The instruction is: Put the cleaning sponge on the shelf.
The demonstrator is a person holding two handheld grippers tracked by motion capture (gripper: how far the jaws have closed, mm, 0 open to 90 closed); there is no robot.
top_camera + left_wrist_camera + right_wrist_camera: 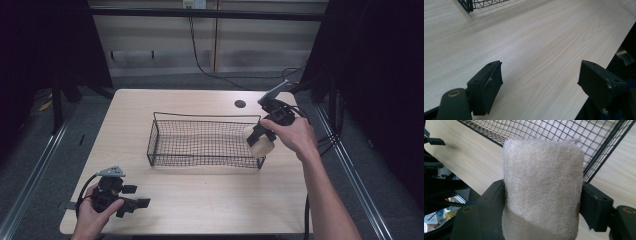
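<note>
Wire basket [200, 142]: black rectangular mesh, mid-surface [200, 200], pale woodgrain. Scrub pad [542, 187]: cream, fibrous, rolled, held over basket's right end, clenched in right claw [261, 139]. Left claw [541, 87]: released, empty, near basket's front-left. Risk: springy pad may snag the rim and drop outside the basket.

Lighting: even and overhead on the table [200, 200]; surroundings at both sides are left in deep darkness. Shadows: a soft, short one is cast under the wire basket [200, 145] on its near side; a faint diagonal band is laid across the wood in the left gripper view. Glare: none is seen; a mild sheen is noted on the wood. Focus: the high view is soft and grainy. The fibrous roll [542, 187] is rendered sharply, while the near jaws are slightly blurred.
</note>
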